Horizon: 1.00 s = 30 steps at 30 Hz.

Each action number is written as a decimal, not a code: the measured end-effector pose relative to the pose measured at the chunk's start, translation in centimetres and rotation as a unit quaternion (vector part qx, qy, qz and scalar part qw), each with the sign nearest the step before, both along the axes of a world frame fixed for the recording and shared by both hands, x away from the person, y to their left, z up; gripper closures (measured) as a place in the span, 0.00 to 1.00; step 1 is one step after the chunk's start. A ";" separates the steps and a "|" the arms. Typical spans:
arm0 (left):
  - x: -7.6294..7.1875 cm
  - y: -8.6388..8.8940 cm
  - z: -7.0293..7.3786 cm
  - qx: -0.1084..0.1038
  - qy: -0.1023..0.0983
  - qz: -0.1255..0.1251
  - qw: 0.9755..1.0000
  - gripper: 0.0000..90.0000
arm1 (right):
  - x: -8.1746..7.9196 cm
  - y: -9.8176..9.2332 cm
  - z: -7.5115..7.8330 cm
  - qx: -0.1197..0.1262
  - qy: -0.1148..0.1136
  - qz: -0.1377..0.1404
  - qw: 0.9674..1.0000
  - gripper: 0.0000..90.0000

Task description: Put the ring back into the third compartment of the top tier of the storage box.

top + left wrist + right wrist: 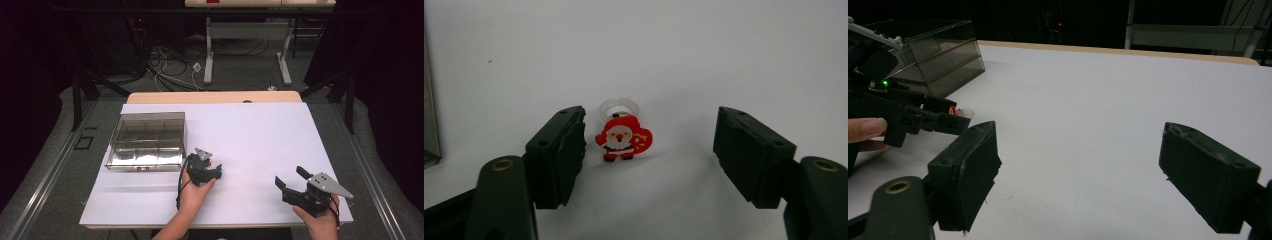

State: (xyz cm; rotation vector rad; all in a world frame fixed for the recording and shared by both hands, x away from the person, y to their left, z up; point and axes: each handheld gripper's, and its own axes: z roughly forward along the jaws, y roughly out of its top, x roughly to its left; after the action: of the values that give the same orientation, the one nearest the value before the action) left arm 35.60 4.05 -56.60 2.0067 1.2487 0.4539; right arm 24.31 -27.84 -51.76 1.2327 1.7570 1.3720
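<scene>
A small Santa ring [623,136], a red and white figure on a clear band, lies on the white tabletop [674,50]. My left gripper [651,114] reaches around it with the jaws open; the ring lies between them, close beside the left-hand jaw, and neither pad presses on it. In the high view the left gripper [214,174] sits low near the table's middle, just right of the box. My right gripper [289,177] hovers open at the front right with nothing between its jaws [1080,132]. From there the left gripper [923,119] and a red speck of the ring [953,110] appear.
A smoky transparent compartment box [147,140] stands at the left of the white table [260,135], its corner visible in the right gripper view [938,55]. Beyond the table's far wooden edge [215,97] are cables and table legs on the floor.
</scene>
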 end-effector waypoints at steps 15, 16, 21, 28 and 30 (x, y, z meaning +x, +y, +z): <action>0.1 -0.5 0.0 0.029 -0.014 0.005 0.999 0.52 | 0.1 -0.1 0.0 0.003 0.003 -0.001 1.000 0.17; 0.1 -0.5 0.0 0.030 -0.016 0.005 0.999 0.53 | 0.1 -0.1 0.0 0.003 0.003 -0.001 1.000 0.17; 0.1 -0.5 0.1 0.024 -0.008 0.011 1.000 0.58 | 0.1 -0.1 0.0 0.003 0.003 -0.001 1.000 0.17; 0.3 -0.4 0.1 0.023 -0.010 0.015 1.000 0.63 | 0.1 -0.1 -0.1 0.004 0.003 -0.001 1.000 0.17; 0.3 -0.5 0.1 0.021 -0.010 0.016 1.000 0.65 | 0.1 -0.1 0.0 0.004 0.003 0.000 1.000 0.17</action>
State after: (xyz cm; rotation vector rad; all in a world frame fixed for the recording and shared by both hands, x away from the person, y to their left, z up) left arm 35.86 3.55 -56.54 2.0153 1.2708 0.5193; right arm 24.40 -27.95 -51.81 1.2421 1.7566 1.3768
